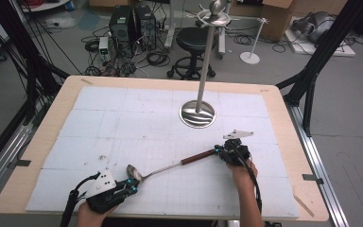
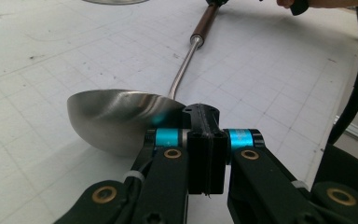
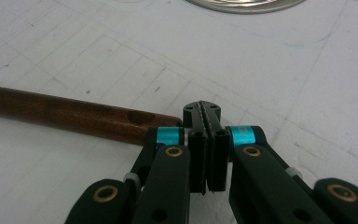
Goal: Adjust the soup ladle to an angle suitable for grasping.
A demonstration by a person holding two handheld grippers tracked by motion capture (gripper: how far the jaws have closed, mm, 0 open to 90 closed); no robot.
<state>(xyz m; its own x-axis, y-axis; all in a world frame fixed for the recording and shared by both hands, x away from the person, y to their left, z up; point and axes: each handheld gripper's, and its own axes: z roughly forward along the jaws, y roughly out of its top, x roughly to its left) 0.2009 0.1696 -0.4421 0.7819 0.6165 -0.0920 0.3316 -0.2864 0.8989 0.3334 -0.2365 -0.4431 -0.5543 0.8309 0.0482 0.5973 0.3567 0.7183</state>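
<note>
A long ladle (image 1: 170, 166) lay flat on the white gridded mat of the counter (image 1: 38, 156), its steel bowl (image 1: 133, 173) toward seven o'clock and its brown wooden handle (image 1: 198, 156) running up toward two o'clock. The left gripper (image 1: 131, 185) sat at the near edge of the counter, at about seven o'clock from the mat's centre, with its fingers (image 2: 205, 140) pressed flat together and nothing between them; in the left gripper view the fingertips stood just beside the bowl's rim, though whether they touched it was hard to make out, since the black fingers hid the nearest part of the bowl. The right gripper (image 1: 219, 151) rested at about four o'clock, at the end of the handle, its fingers (image 3: 206, 135) likewise closed on each other with no object between them. In the right gripper view the handle's rounded end with its hanging hole (image 3: 140, 116) lay just left of the fingertips and seemed to be beside them rather than clamped; the handle's other end was cut off by the frame. A steel stand (image 1: 197, 113) rose at twelve o'clock, its round base cropped in both gripper views.
</note>
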